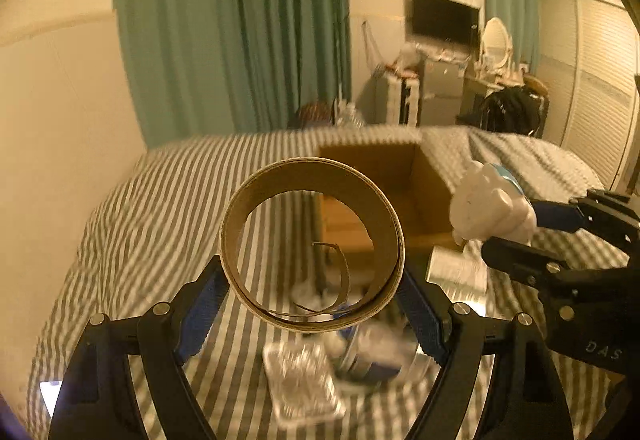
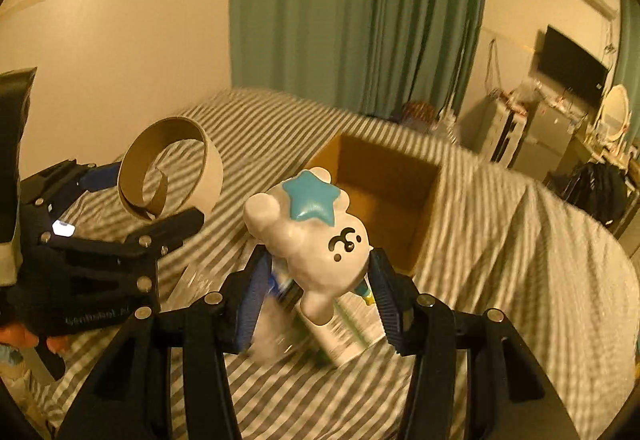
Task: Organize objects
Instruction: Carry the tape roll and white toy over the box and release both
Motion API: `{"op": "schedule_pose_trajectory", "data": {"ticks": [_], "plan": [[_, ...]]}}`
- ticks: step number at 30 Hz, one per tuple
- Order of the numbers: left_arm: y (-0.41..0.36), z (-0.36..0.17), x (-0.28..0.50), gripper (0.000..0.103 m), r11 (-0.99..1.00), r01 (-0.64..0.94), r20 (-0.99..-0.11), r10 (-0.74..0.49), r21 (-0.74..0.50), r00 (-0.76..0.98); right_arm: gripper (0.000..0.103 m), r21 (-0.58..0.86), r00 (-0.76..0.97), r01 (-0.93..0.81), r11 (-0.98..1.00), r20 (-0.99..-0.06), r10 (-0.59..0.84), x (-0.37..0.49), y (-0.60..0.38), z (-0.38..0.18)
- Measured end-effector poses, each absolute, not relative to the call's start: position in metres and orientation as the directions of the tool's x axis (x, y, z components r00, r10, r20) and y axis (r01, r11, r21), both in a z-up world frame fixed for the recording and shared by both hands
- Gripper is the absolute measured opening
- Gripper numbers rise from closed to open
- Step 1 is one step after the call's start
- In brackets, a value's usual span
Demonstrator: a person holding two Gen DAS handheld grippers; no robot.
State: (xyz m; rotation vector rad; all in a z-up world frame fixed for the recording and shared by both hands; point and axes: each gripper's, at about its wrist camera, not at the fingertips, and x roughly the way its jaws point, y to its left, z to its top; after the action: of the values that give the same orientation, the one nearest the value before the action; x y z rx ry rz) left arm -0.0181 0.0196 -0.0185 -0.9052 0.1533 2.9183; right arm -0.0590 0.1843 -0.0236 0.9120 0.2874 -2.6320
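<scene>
Left gripper (image 1: 312,280): clamped on one cardboard tape core (image 1: 312,248), a brown ring held upright between the blue pads, its opening facing the camera, a loose strip of liner curling inside it; raised clear of the bedcover. Right gripper (image 2: 316,276): clamped on one white figurine (image 2: 308,240) with a blue star on its head and a small drawn face, tilted, pinched at the body between both pads; also raised clear of the bedcover. Cardboard box (image 2: 384,195): one, open-topped, sitting on the striped bedcover (image 2: 500,240) just beyond both grippers; interior looks bare as far as visible; the figurine hangs near its front left corner, the tape core to the left of it. Beneath the grippers: one clear plastic tray (image 1: 300,380), one white tube or bottle with printed label (image 2: 344,332), other blurred packets, count uncertain. Bedcover open to the left and right of the box; green curtain (image 1: 240,27) and wall behind.
</scene>
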Motion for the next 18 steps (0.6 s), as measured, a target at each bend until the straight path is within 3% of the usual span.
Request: {"op": "schedule_pose_trajectory", "data": {"ticks": [12, 18], "plan": [[0.034, 0.025, -0.119, 0.084, -0.988, -0.153, -0.493, 0.119, 0.03, -0.862, 0.05, -0.053, -0.779, 0.327, -0.943, -0.58, -0.238, -0.15, 0.199, 0.033], [0.032, 0.009, -0.169, 0.084, -0.989, -0.142, -0.493, 0.109, 0.03, -0.863, 0.05, -0.074, -0.796, 0.296, -0.952, -0.57, -0.204, -0.187, 0.189, 0.034]]}}
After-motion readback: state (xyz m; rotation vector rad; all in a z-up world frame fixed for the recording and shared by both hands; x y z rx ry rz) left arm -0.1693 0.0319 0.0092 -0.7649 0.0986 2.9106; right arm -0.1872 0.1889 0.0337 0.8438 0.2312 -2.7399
